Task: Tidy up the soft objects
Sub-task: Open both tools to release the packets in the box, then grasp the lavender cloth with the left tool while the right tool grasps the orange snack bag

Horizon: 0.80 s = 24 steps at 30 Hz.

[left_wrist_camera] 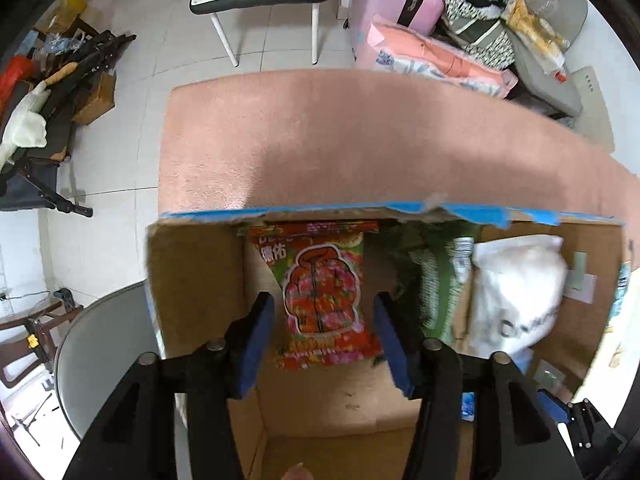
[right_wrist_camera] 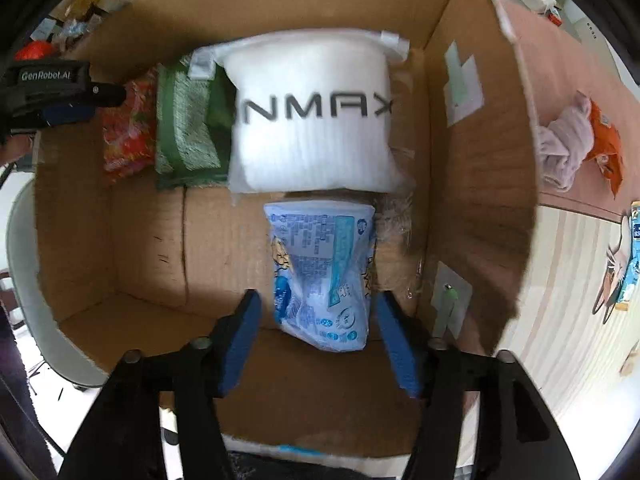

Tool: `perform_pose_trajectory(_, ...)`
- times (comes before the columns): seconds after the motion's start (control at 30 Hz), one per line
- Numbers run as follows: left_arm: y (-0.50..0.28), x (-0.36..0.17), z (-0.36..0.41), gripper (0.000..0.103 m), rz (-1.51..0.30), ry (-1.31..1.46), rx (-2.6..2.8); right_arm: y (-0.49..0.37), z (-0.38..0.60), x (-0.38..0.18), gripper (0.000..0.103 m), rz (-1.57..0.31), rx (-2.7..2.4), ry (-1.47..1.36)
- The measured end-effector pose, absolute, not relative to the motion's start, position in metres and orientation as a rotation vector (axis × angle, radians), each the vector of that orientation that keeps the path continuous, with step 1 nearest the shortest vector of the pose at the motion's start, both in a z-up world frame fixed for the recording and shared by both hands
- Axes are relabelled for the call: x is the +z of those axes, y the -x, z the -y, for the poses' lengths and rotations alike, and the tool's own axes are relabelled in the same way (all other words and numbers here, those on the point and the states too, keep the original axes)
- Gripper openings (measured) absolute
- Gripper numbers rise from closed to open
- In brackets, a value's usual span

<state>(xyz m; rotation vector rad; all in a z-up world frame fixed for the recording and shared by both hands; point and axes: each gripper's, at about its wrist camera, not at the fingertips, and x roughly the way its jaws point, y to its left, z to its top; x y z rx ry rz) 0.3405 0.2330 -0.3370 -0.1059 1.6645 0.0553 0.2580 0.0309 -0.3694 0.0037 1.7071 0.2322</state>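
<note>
Soft packets are being gathered into a cardboard box (right_wrist_camera: 472,208), one gripper working at each end. Between the spread blue fingers of the right gripper (right_wrist_camera: 318,314) lies a crinkly blue-and-white plastic packet (right_wrist_camera: 320,276) on the box floor; the pads stand apart from its sides, so the grip is released. Just beyond it sits a puffy white bag (right_wrist_camera: 312,120) with dark lettering, touching a green woven-looking packet (right_wrist_camera: 188,128), which in turn presses against a glossy red floral packet (right_wrist_camera: 128,128). They form a tidy row along the far wall, probably to leave floor space for more.

Over at the left gripper (left_wrist_camera: 324,312), the fingers are likewise parted, straddling the same red packet (left_wrist_camera: 324,300), printed with a padded jacket. It leans upright against the wall without being pinched.

Outside the box, a pale crumpled cloth (right_wrist_camera: 564,148) and an orange wrapper (right_wrist_camera: 608,148) rest on a fuzzy pink blanket (left_wrist_camera: 320,140), seemingly not yet packed.
</note>
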Motion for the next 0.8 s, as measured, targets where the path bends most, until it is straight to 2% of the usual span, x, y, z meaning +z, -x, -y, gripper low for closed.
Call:
perform_pose_trajectory(0.07,-0.335,-0.323,-0.233,0.062,-1.635,0.108,0.055,-0.255,-0.029,-0.359,0.084,-1.683,0.246,-0.006)
perform_pose_trajectory(0.13,-0.326,-0.306,-0.232,0.085,-1.592,0.105,0.063,-0.253,-0.028,-0.346,0.097,-1.655,0.226,0.008)
perform_pose_trajectory(0.2,-0.312,-0.289,-0.231,0.095,-1.546,0.087,0.077,-0.25,-0.026,-0.333,0.103,-1.614,0.226,0.01)
perform_pose_trajectory(0.6,-0.231,-0.243,-0.204,0.098,-1.431,0.152,0.106,-0.225,-0.007,-0.287,0.103,-1.518,0.293,-0.031)
perform_pose_trajectory(0.8,-0.215,-0.206,-0.158,0.098,-1.35,0.131,0.091,-0.218,0.032,-0.263,0.103,-1.482,0.325,-0.106)
